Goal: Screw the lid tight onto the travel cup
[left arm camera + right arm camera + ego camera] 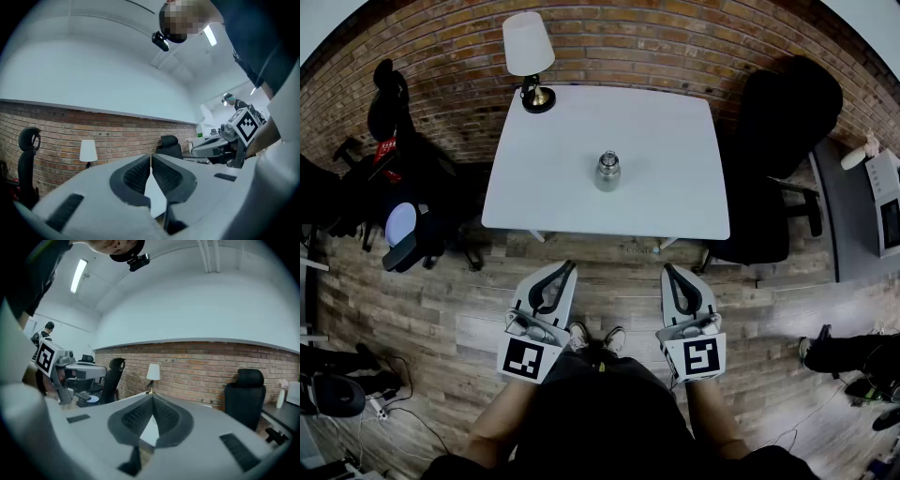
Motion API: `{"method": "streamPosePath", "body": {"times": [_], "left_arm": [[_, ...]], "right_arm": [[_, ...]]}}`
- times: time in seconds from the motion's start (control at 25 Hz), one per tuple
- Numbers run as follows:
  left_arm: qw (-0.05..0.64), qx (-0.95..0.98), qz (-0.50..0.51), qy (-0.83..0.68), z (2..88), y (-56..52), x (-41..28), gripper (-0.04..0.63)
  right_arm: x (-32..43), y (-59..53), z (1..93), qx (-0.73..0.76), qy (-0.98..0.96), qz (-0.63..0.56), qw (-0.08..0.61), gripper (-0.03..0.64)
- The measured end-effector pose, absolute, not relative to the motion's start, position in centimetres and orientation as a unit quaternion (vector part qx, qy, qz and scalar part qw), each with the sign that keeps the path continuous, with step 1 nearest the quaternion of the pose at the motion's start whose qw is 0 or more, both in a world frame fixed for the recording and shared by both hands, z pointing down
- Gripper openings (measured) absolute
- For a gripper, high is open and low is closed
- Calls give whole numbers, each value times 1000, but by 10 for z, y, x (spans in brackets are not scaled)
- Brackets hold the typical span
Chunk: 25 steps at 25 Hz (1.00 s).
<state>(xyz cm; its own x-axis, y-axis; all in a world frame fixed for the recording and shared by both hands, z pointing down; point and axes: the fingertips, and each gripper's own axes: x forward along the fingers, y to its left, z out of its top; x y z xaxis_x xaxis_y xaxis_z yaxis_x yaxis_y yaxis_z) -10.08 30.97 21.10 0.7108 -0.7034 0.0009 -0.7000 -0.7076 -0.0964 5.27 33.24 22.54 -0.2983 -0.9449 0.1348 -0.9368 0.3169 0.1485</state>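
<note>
**Head view.** Recorded travel cup (607, 172) upright near the middle of white table (534, 202), well apart from both grippers. Noted lid (607, 157) seemingly sitting on top; too small to tell how tight. Logged lamp (529, 52) at the table's far-left corner and black chair (787, 112) off to the right. Found left gripper (570, 266) and right gripper (667, 269) side by side over wood floor (487, 300), short of the table's near edge, aimed toward it.

**Left gripper view.** Found jaws closed tip to tip, with nothing held between the pads. Saw only a sliver of tabletop beyond them. No cup in sight.

**Right gripper view.** Same entry: jaws pressed together, empty, with tabletop and lamp beyond. No cup in sight.

**Step, as judged.** Approach stage only; cup and lid untouched.

**Next move, as judged.** Would call for carrying both grippers forward over the table and parting the jaws, one pair to steady the cup body, the other to take the lid and turn it down.
</note>
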Motion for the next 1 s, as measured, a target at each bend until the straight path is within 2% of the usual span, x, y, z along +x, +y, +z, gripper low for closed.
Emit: {"method": "streamPosePath", "body": {"times": [0.2,0.44,1.0], "left_arm": [[46,-920,-19,389,212,309,-100,32],[44,-911,-31,408,218,312,-100,32],[28,-901,-45,430,244,283,-99,32]], "right_arm": [[55,332,229,577,-811,-21,96,12],[64,331,227,565,-823,-11,60,12],[84,316,260,563,-822,11,85,12]]}}
